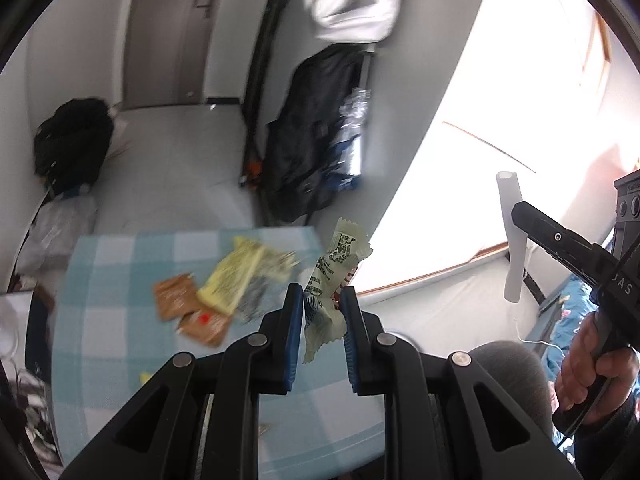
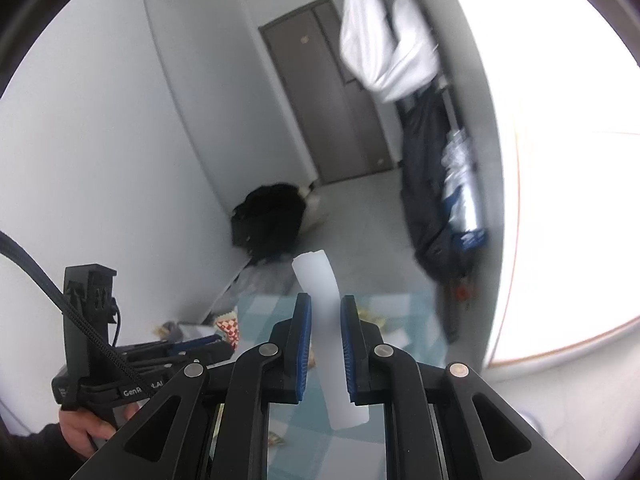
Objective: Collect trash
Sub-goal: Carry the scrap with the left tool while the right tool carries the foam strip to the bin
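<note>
Black gripper (image 1: 323, 300), blue pads (image 1: 295, 328), silver screws

The left gripper (image 1: 322, 300), black with blue-padded fingers (image 1: 295, 320), points downward and forward, its pads pinched on a crumpled pale printed wrapper (image 1: 326, 280) that sticks up between them. The right gripper (image 2: 325, 308) is tilted less steeply, its blue-lined fingers (image 2: 304, 328) closed on a white translucent tube (image 2: 332, 340) standing upright in the grip. Each gripper is carried by a bare hand around its handle: the right hand (image 1: 588, 372) at the near right, the left hand (image 2: 90, 428) at the near left.
</note>
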Demonstrator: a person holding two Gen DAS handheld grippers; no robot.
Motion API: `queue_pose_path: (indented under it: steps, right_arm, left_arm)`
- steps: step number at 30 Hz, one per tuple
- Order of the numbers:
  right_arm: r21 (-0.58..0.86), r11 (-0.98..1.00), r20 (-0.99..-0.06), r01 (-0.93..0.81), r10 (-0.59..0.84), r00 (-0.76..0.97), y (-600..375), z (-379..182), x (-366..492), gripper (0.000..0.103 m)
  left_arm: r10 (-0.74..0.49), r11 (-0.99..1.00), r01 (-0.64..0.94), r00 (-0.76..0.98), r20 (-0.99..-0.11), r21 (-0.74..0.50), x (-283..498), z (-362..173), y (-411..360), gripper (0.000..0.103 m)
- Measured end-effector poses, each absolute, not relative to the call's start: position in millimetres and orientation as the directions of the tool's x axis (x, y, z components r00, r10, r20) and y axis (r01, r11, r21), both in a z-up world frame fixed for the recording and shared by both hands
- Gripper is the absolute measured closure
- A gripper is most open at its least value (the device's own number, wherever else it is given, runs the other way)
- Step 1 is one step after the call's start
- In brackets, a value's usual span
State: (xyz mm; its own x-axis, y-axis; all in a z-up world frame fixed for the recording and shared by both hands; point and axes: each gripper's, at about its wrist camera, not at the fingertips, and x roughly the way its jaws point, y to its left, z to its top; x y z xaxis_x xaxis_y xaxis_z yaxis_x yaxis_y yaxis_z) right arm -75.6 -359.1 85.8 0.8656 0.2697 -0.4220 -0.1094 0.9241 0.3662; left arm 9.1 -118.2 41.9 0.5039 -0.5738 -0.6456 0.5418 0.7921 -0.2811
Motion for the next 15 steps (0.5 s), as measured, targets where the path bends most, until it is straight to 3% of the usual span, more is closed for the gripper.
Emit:
queue_pose_path:
  steps: [8,15]
  right_arm:
    - [0.362,0.932,-0.423,0.03,0.135,0.896,-438,87,-110,0.089]
    - [0.374,0.904,-0.5,0.207,0.009,0.866,-505,45,-138,0.089]
  left_arm:
    - [-0.644,0.714,0.634,0.429,-0.634,-0.297,15,53,-190,0.088]
    - [-0.663,0.636,0.717,0.318,-0.677,-0.286,13,32,-260,0.088]
